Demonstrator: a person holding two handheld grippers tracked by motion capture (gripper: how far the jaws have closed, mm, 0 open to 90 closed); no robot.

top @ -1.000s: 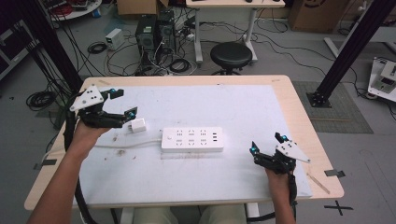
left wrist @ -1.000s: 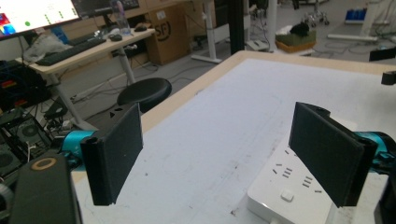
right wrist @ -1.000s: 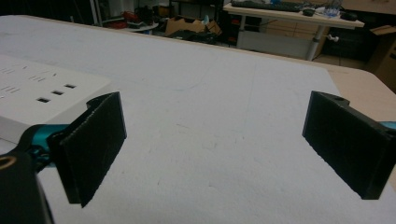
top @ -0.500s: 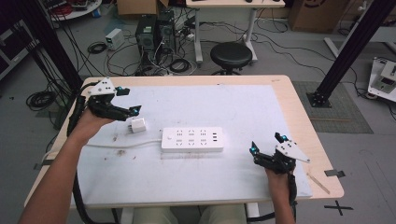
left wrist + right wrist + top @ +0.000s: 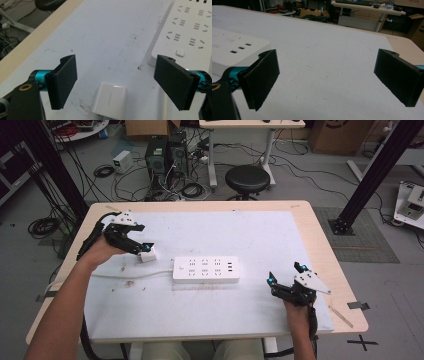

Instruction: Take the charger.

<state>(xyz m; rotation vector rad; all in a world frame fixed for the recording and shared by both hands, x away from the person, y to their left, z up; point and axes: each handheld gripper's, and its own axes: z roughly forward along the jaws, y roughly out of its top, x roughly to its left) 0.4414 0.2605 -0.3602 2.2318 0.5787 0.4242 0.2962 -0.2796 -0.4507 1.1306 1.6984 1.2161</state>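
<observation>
From the high view, I am hovering my left gripper (image 5: 145, 248) over the white charger (image 5: 148, 255), left of the power strip (image 5: 205, 269); nothing is plugged in yet. In the left gripper view, the jaws are gaping wide around the charger (image 5: 109, 101), holding nothing. In the right gripper view, my right gripper (image 5: 325, 80) is idling wide open and empty on the near right of the table (image 5: 332, 50).

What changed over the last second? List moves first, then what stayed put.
The left tongs swung in over the charger, the hand shifting away from the person and toward the power strip. Their jaws stand open with the charger between them on the table, not yet gripped. The charger, the power strip and the open right tongs stayed where they were.
</observation>
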